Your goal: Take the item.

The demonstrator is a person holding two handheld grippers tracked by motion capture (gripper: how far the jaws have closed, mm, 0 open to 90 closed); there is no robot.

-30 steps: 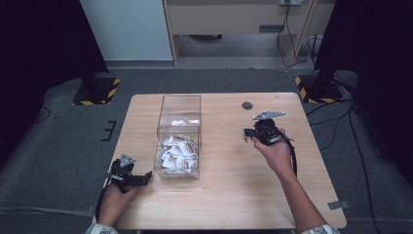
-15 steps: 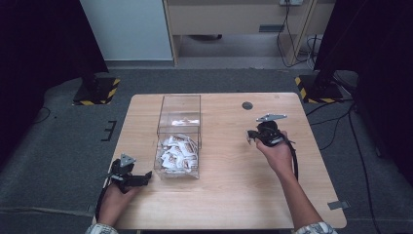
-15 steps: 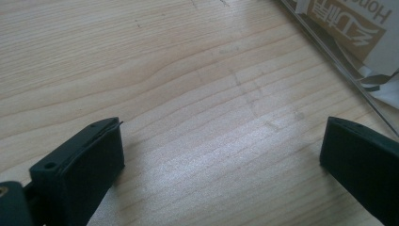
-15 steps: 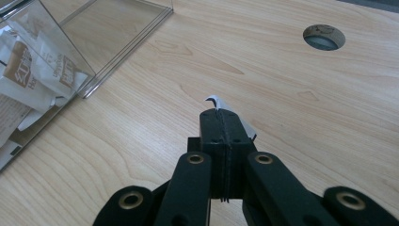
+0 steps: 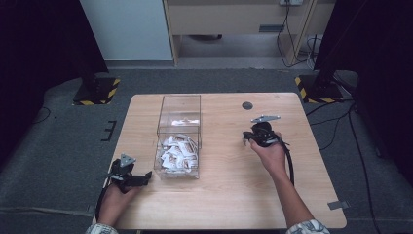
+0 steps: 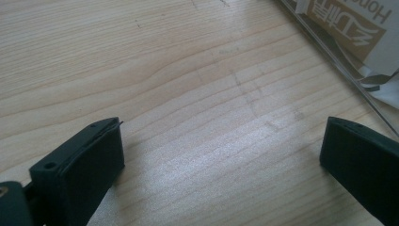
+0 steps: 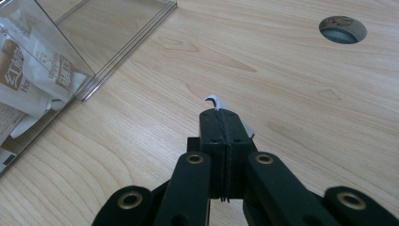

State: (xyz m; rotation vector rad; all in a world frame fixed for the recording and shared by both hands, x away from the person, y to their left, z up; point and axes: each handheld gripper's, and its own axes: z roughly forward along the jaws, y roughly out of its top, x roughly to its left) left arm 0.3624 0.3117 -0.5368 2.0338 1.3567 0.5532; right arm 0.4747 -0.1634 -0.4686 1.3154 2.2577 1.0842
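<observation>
Early stage, by judgement: one white sachet (image 7: 217, 102) pinched flat in the closed right gripper (image 5: 247, 139), low over the table (image 5: 229, 195), right of the clear box (image 5: 179, 139); most packets (image 5: 176, 153) left inside. Left gripper (image 5: 146, 176) resting wide open, nothing held (near the box corner). Sachet edge plain in right gripper view, hidden in high view.

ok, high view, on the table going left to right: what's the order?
left gripper → clear box with the white packets → right gripper, shut on a white packet → round hole in the tabletop sits about level with it, farther back.
</observation>
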